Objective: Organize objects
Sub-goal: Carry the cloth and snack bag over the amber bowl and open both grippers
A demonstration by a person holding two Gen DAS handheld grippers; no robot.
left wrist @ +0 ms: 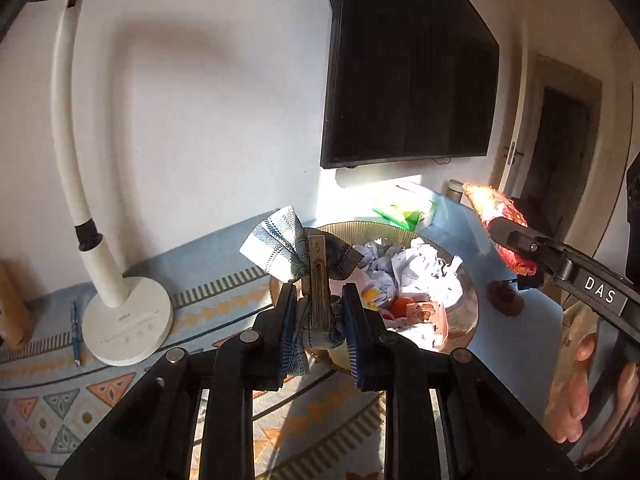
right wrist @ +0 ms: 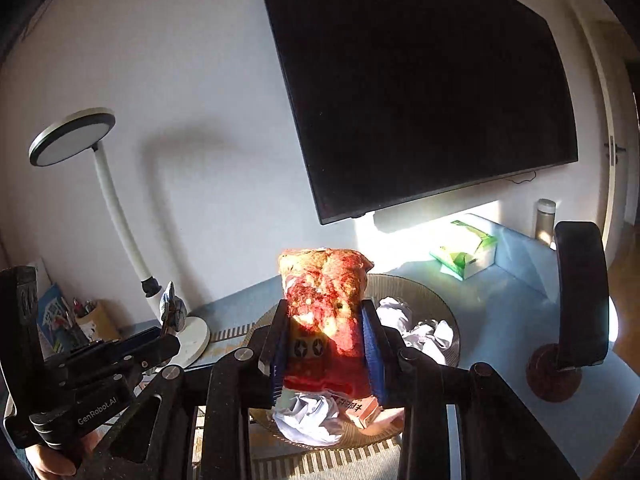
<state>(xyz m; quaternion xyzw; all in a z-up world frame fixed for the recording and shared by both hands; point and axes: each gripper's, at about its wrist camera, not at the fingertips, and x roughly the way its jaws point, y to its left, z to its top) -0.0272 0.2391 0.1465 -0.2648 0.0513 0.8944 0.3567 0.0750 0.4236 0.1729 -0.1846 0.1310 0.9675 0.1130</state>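
Left gripper (left wrist: 318, 334): clamped tight on a plaid bow clip (left wrist: 304, 256), held up in the air above the near rim of the tray.
Right gripper (right wrist: 326, 350): pads squeezed onto a red snack bag (right wrist: 326, 304), lifted clear over the tray.
Tray (left wrist: 470, 304): round and ribbed, sitting on the bench (left wrist: 516, 344), heaped with crumpled paper (left wrist: 408, 268) and small wrappers.
Lamp (left wrist: 124, 320): white, base on the patterned mat, left of the tray.
Tissue box (right wrist: 466, 254): green, at the wall under the dark screen (right wrist: 420, 80).
Hand (left wrist: 572, 396): wrapped round the right gripper's handle.
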